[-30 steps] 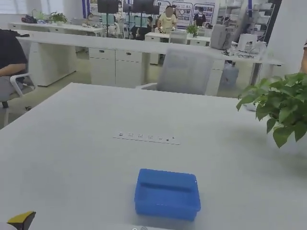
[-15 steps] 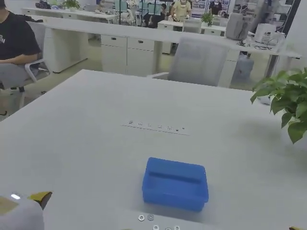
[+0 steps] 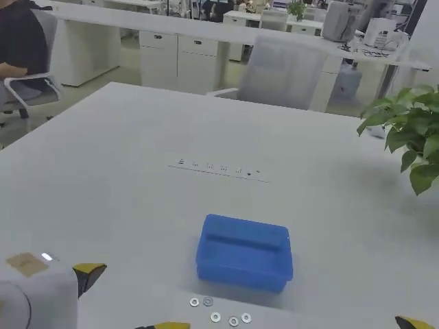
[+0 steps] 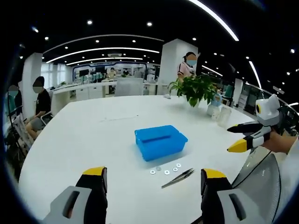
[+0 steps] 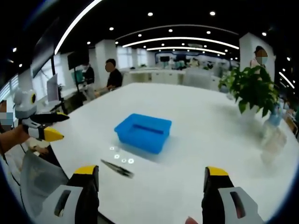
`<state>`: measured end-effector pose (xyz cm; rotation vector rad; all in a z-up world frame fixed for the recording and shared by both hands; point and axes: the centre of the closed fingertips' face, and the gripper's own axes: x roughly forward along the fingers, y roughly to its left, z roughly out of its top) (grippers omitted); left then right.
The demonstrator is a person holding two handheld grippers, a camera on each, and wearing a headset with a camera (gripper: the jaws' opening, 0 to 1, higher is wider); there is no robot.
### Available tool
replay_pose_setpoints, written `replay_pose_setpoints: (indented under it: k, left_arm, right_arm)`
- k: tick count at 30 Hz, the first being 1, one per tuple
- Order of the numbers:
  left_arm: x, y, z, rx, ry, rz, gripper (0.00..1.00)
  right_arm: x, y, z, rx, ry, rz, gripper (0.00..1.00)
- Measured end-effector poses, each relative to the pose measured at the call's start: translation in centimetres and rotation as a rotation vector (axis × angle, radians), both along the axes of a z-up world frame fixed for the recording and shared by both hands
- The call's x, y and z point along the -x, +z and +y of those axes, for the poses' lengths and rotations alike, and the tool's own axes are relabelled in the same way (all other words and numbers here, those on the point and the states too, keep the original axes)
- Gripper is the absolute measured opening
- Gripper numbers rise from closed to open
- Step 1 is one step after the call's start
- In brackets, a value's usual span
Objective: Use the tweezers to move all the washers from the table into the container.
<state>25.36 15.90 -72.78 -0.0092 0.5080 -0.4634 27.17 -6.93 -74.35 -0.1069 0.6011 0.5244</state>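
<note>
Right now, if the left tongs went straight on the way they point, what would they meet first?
Probably the blue container, dead ahead. The washers and tweezers lie nearer on the table, but the open left tongs seem to ride above them; depth is unclear.

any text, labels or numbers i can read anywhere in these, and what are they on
No text is legible in any view.
Row of small marks on the inset strip in the table: too small and blurred to read.
Blue container: no label or print shows on the sides in view.
Tan sticker at the lower left of the head view: blurred, nothing readable.
</note>
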Motion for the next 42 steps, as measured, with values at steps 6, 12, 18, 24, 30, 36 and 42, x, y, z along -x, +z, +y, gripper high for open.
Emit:
replay_pose_setpoints:
  k: [6,12,18,24,30,36,42]
  left_arm:
    - [-0.1,-2.4,-1.9,-0.039,-0.201,0.074,0.72]
    - [-0.6,-5.8,-3.3,-0.17,-0.386,0.177,0.41]
    - [-1.7,-8.8,-5.1,-0.28,-0.547,0.187,0.25]
    - [-2.2,-11.5,-5.7,-0.302,-0.598,0.245,0.19]
    - [-2.2,-13.2,-6.0,-0.342,-0.65,0.271,0.09]
    - [-2.3,-13.2,-5.3,-0.37,-0.677,0.25,0.0]
    - [-1.8,-11.4,-6.0,-0.379,-0.716,0.188,0.0]
  right_arm:
    - [-0.1,-0.6,0.3,0.032,0.045,0.021,0.9]
    - [0.1,-1.3,0.4,0.077,0.084,0.039,0.89]
    - [0.6,-1.4,0.6,0.093,0.098,0.042,0.88]
    - [1.1,-2.0,1.0,0.086,0.108,0.065,0.87]
    - [1.6,-2.8,1.5,0.076,0.114,0.089,0.86]
    - [1.9,-2.8,2.9,0.072,0.164,0.096,0.85]
    - [3.1,-2.9,6.4,0.093,0.362,0.083,0.63]
